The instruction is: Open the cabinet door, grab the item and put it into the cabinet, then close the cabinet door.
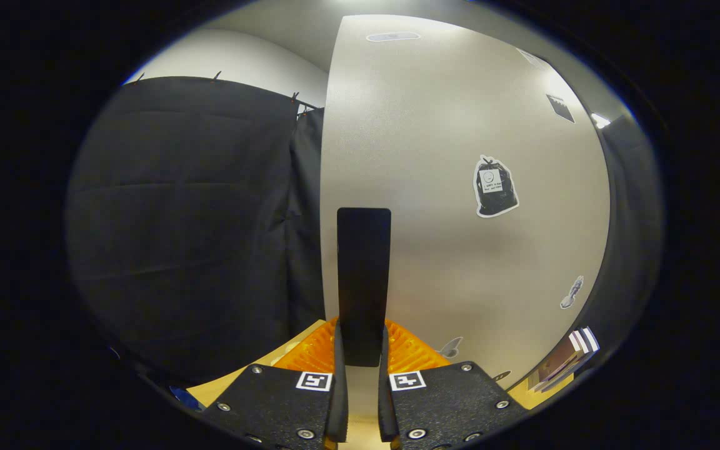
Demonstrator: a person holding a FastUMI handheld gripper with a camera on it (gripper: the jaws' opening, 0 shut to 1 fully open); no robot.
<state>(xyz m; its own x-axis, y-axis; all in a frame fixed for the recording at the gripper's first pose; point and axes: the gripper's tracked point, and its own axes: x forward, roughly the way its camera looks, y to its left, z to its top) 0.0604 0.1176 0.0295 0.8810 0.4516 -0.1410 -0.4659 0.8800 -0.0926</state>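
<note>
We hold the gripper (363, 350) clamped on the flat black item (364, 275), upright just before the pale cabinet door (460, 156), which we judge we must open next.

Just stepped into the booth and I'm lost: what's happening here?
A handheld gripper has its two fingers closed on the black handle of the pale cabinet door. The door looks closed or barely opened. Nothing is being carried yet; some books lie off to the right.
</note>
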